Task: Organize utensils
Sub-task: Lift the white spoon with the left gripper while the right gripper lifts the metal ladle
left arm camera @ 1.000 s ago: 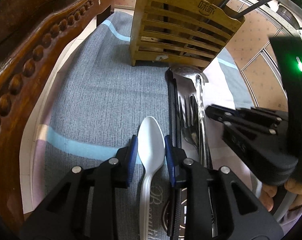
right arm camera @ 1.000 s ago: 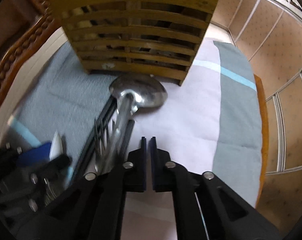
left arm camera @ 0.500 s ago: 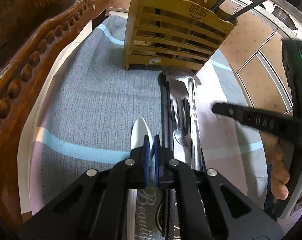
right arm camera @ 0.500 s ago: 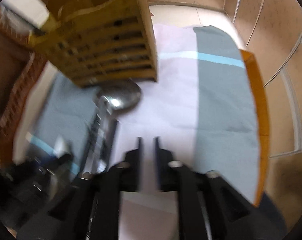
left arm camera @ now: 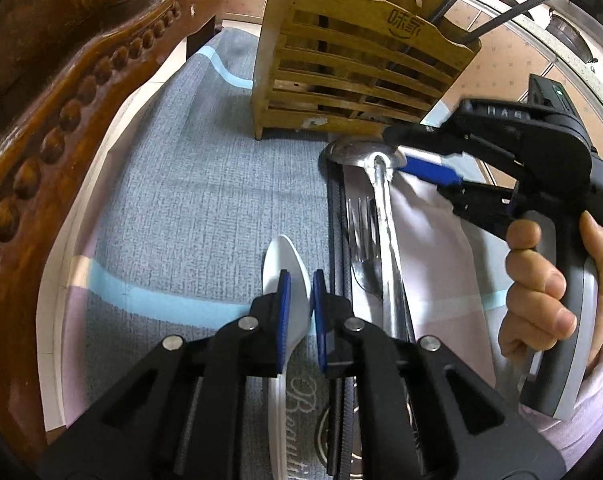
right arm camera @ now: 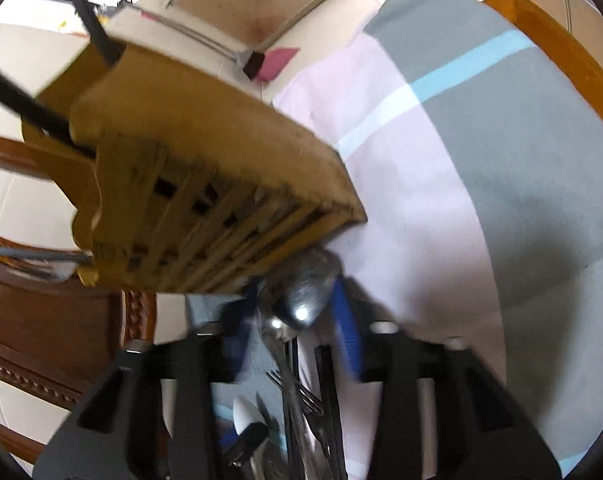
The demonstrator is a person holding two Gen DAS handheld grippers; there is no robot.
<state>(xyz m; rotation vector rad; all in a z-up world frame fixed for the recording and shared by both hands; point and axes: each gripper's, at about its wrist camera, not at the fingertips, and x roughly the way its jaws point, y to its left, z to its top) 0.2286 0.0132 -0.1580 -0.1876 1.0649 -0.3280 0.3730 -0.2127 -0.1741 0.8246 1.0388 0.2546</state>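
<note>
A slatted bamboo utensil holder [left arm camera: 361, 68] stands at the back of the cloth. In front of it lie a large metal spoon [left arm camera: 385, 220], a fork [left arm camera: 361, 248], black chopsticks [left arm camera: 335, 220] and a white plastic spoon [left arm camera: 279, 256]. My left gripper [left arm camera: 300, 280] has the white spoon's neck filling the narrow gap between its blue pads, and its jaws are opening slightly. My right gripper [left arm camera: 395, 148] reaches in from the right. Its jaws are closing either side of the metal spoon's bowl [right arm camera: 301, 296]. That view is blurred, and no firm press on the bowl shows.
A carved wooden chair [left arm camera: 61, 100] runs along the left. The grey, pink and blue cloth [left arm camera: 201, 200] covers the table, whose wooden edge [right arm camera: 561, 40] shows at the right. Black chopsticks [left arm camera: 501, 12] stick out of the holder. A hand [left arm camera: 541, 288] holds the right gripper's handle.
My right gripper swung in from the right to the metal spoon's bowl, rolling and spreading its shut jaws. My left gripper narrowed from a wide stance onto the white spoon.
</note>
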